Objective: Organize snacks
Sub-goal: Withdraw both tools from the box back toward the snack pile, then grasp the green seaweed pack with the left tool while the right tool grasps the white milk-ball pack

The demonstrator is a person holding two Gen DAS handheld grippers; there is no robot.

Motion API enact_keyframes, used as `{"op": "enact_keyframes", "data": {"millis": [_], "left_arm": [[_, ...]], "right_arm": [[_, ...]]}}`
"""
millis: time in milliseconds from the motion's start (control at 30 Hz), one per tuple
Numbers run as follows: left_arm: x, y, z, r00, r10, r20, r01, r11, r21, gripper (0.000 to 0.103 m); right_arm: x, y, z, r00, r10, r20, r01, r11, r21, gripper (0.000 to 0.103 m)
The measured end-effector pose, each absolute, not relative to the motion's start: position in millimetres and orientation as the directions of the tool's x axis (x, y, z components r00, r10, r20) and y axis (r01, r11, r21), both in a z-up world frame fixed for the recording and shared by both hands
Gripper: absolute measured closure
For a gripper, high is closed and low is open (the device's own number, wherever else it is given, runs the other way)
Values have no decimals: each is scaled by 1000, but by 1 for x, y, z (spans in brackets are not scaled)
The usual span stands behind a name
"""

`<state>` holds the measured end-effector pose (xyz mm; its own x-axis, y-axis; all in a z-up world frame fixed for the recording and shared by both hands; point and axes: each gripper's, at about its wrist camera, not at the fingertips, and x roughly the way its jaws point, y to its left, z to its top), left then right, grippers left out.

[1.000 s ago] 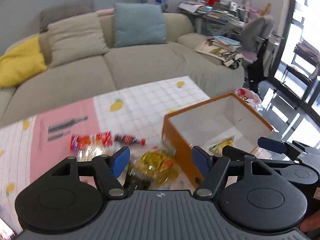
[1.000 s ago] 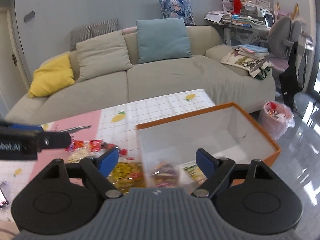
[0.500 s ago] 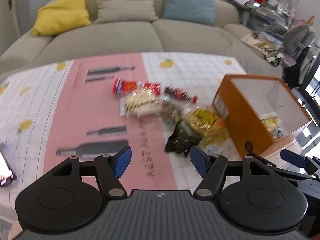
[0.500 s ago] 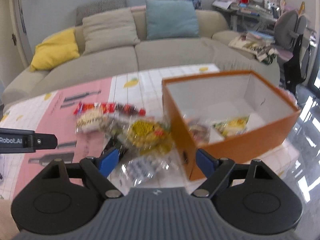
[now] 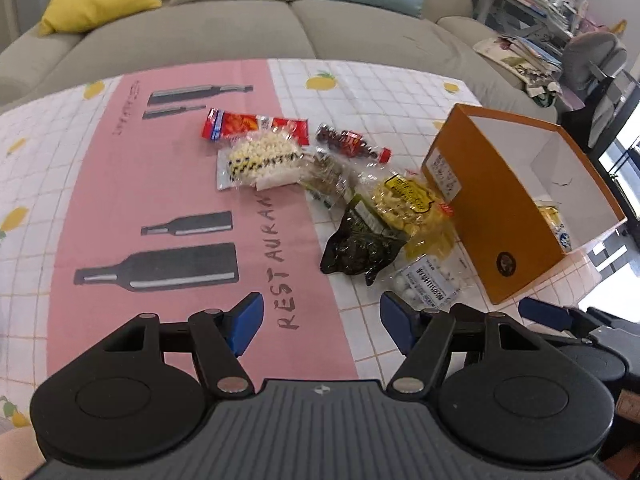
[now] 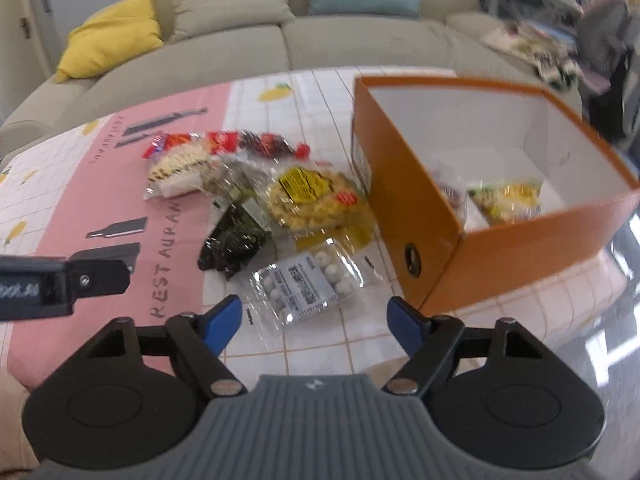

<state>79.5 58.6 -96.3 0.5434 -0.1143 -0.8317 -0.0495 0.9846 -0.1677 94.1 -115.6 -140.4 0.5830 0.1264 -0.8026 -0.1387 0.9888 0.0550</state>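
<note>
- Orange cardboard box (image 6: pixel 416 216) with white inside sits right of centre in the right wrist view, open top, a couple of snack packs already in it, incl. a yellow-green crinkly bag (image 6: pixel 506 200) at the bottom.
- Loose snacks lie in a heap on the checked tablecloth (image 5: pixel 380 88) just left of the box: clear bag of white round candies (image 6: pixel 308 284) nearest us, dark green-black foil pouch (image 6: pixel 234 240), clear bag of yellow chips with a yellow label (image 6: pixel 316 196), pale popcorn-like bag (image 5: pixel 260 158), long red wrapper (image 5: pixel 248 124), dark red candy strip (image 5: pixel 348 144).
- Right gripper (image 6: pixel 314 318) is spread, nothing between the blue pads; its jaws have just been closing a little, white-candy bag lies just ahead, not touched.
- Left gripper (image 5: pixel 320 322) also spread and empty, over the pink runner (image 5: pixel 160 184) at lower centre, heap ahead to upper right.
- We judge the step as approach for the next pick; most packs not boxed yet.
- Next move, we think: drop the right one onto the candy bag, pinch the slippery film, lift, carry right over the box rim.
</note>
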Motion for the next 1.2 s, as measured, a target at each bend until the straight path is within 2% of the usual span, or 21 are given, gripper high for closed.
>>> {"op": "enact_keyframes", "data": {"millis": [167,267,700,833,900,1000,1100,1200], "left_arm": [[87,66,-109,512,-105,-853,-78,983,-168,25],[92,69,-116,494,-100,-863,-87,983,-164,25],[111,76,-136,446,-92,-890,-102,983,-152,25],[116,76,-138,448,-97,-889,-85,985,-150,25],[119,77,-139,449,-105,-887,-75,985,-155,25],[123,78,-139,448,-125,-885,-64,983,-171,25],[126,80,-139,447,-139,-884,-63,981,-186,27],[130,82,-139,450,-143,-881,-51,981,-185,25]], "right_arm": [[114,-122,-156,522,113,-845,-19,992,121,27],[124,-121,-165,497,102,-862,61,987,152,19],[170,-106,-193,426,99,-900,152,972,179,19],[178,-102,-202,422,103,-901,119,979,168,20],[179,-99,-203,440,104,-892,78,985,153,25],[177,-85,-203,455,136,-880,-84,990,109,27],[173,-77,-204,438,218,-872,-213,968,135,28],[170,-72,-204,425,253,-869,-284,949,137,28]]}}
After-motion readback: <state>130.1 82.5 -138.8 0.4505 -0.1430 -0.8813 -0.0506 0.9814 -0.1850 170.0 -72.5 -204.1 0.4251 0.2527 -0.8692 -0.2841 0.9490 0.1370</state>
